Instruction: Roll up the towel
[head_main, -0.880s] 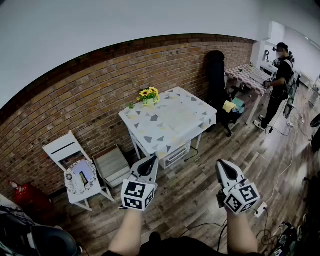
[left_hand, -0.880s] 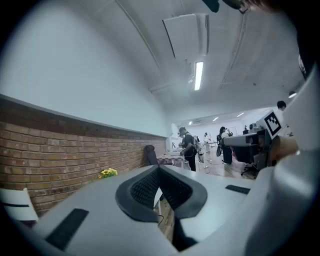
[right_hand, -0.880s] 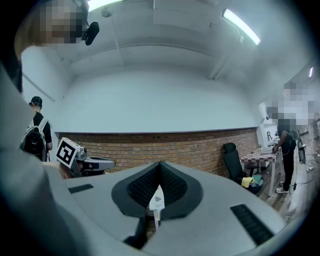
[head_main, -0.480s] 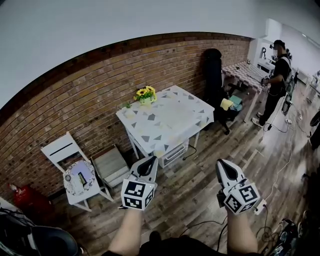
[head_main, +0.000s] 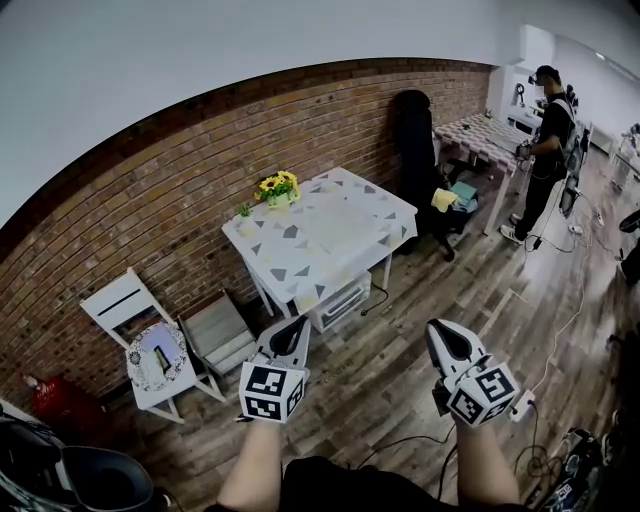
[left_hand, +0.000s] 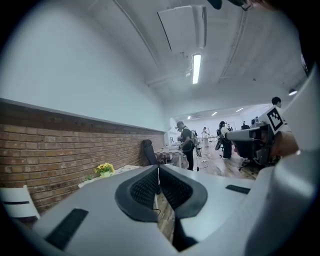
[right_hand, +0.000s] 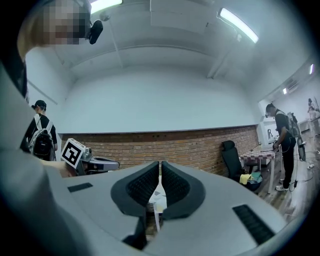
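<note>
Far left, a red thing (head_main: 60, 405) is half hidden behind dark gear (head_main: 75, 482). My left tool (head_main: 296, 325) is closed, empty. One desk (head_main: 335, 235) ahead carries one bunch of flowers (head_main: 277, 187); I cannot make out a towel there. My right tool (head_main: 443, 332) is closed and empty too. Far right stands one person (head_main: 545, 150).

Our left gripper (left_hand: 159, 175) sat low at centre frame, jaws pressed together with nothing between them. At left we saw a brick wall (left_hand: 60, 145) and yellow flowers (left_hand: 104, 168); a person (left_hand: 186, 142) stood mid-frame, and our right gripper (left_hand: 241, 135) showed at right.
</note>
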